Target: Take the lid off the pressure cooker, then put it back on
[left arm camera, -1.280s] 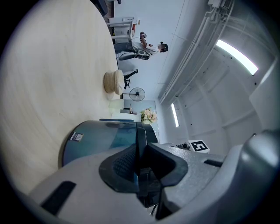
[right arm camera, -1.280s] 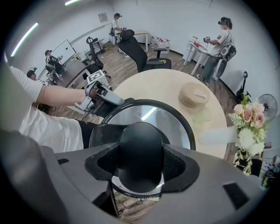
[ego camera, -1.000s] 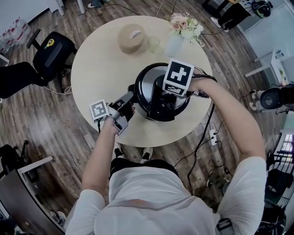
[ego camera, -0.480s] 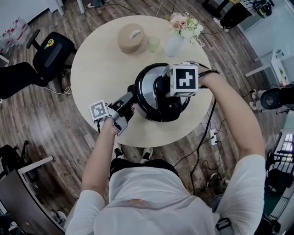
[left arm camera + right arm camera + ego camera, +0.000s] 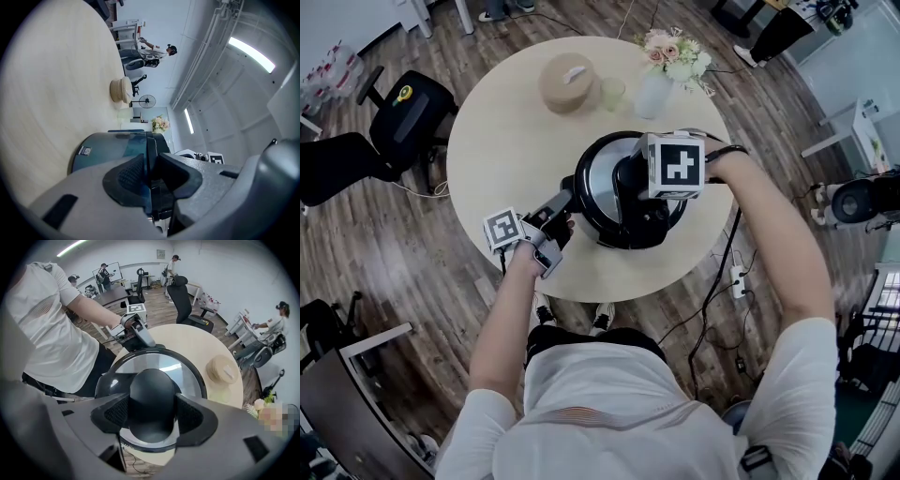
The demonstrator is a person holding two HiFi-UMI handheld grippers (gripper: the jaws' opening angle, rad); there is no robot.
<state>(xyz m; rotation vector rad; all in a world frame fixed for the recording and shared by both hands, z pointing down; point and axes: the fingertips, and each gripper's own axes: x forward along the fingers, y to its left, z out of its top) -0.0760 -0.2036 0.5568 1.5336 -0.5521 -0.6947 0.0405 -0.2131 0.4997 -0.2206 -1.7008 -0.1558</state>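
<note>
Left fingers [image 5: 549,210], just eased a touch, pinch the handle [image 5: 568,181] of the cooker [image 5: 623,225], upright on the worktop [image 5: 506,131]. Left gripper view: handle between the pads. Right gripper view: right fingers [image 5: 117,414] clamp the knob [image 5: 151,399]; lid [image 5: 154,361] seated flat, axis vertical. Lift-off and refit remain, I reckon.

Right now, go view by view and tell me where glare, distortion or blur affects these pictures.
Head view: sharp and evenly lit, though the brown wood floorboards bow near the edges. Left gripper view: heavy fisheye, dark corners, the long ceiling strip light burns white. Right gripper view: a bright glare streak on the round shiny steel lid.
</note>
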